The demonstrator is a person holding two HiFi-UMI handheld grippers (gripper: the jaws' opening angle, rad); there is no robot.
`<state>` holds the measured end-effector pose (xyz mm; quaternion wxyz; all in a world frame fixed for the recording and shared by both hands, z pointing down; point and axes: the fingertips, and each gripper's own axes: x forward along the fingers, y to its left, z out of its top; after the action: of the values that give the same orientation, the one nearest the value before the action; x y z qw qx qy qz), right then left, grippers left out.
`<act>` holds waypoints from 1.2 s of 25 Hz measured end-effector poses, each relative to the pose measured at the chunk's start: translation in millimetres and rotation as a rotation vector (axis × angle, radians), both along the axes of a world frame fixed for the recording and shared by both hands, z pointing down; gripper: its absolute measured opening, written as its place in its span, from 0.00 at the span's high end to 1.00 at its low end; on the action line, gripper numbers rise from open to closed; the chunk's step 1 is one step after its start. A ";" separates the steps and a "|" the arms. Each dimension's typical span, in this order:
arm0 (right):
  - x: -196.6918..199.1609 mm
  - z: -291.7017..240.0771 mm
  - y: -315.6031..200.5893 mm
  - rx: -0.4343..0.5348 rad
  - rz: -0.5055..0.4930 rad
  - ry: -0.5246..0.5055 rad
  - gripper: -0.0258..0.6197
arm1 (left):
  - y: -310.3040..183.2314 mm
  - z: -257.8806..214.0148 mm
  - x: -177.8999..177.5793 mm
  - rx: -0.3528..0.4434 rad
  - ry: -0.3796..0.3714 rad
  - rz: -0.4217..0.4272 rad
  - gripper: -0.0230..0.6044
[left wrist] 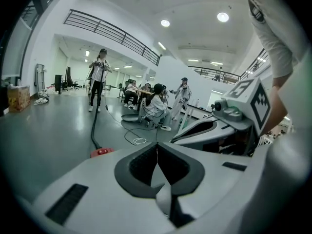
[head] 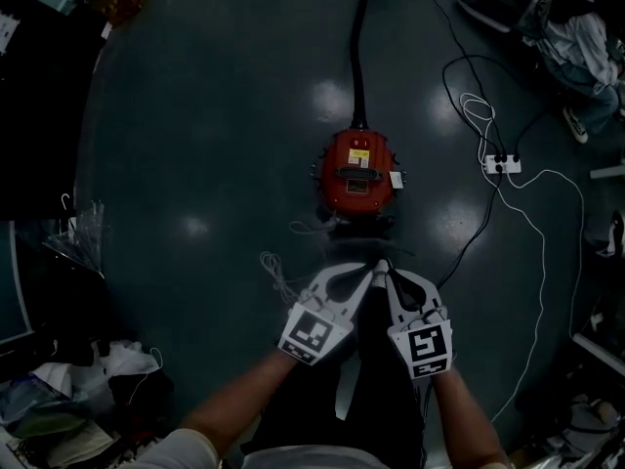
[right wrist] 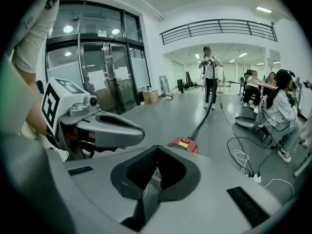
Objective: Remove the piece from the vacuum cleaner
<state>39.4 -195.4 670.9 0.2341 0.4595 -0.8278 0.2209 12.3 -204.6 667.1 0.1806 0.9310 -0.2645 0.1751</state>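
At the bottom centre of the head view I had both tools side by side, tips nearly meeting. The left gripper (head: 369, 274) had its jaws pressed together with nothing between them, and its own view showed the dark pads meeting in a thin seam. The right gripper (head: 387, 274) was the same, jaws together and empty. Each gripper view caught the other tool at its side, marker cube facing out. Just left of the tips a thin white cord (head: 276, 270) lay looped on the dark glossy floor (head: 195, 145). A little above the tips, in the middle of the frame, sat the red vacuum cleaner (head: 358, 172), apart from both tools and untouched. Its black hose (head: 359, 47) ran from the top of the body straight up to the upper edge. To the right a white power strip (head: 502, 164) lay among black and white cables, one white cable (head: 543, 262) trailing down the right side. Far off, in the upper middle of the right gripper view, a standing person (right wrist: 210, 74) held the other end of the hose, and seated people (right wrist: 279, 108) filled the right edge.
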 end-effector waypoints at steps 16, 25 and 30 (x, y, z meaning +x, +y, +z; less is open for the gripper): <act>38.8 270.7 -12.4 -0.156 -0.317 0.314 0.74 | -12.7 276.1 -1.0 0.003 -0.448 0.270 0.76; 39.7 357.7 -9.4 -0.180 -0.523 0.510 0.74 | -10.3 357.3 -4.5 -0.020 -0.621 0.431 0.73; 33.6 360.5 2.0 -0.184 -0.553 0.532 0.92 | -0.7 366.4 -6.0 -0.057 -0.647 0.437 0.93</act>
<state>73.0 -193.4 1031.4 0.5314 0.2373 -0.8076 0.0958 6.3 -205.3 1033.5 0.0723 0.8568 -0.0981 0.5011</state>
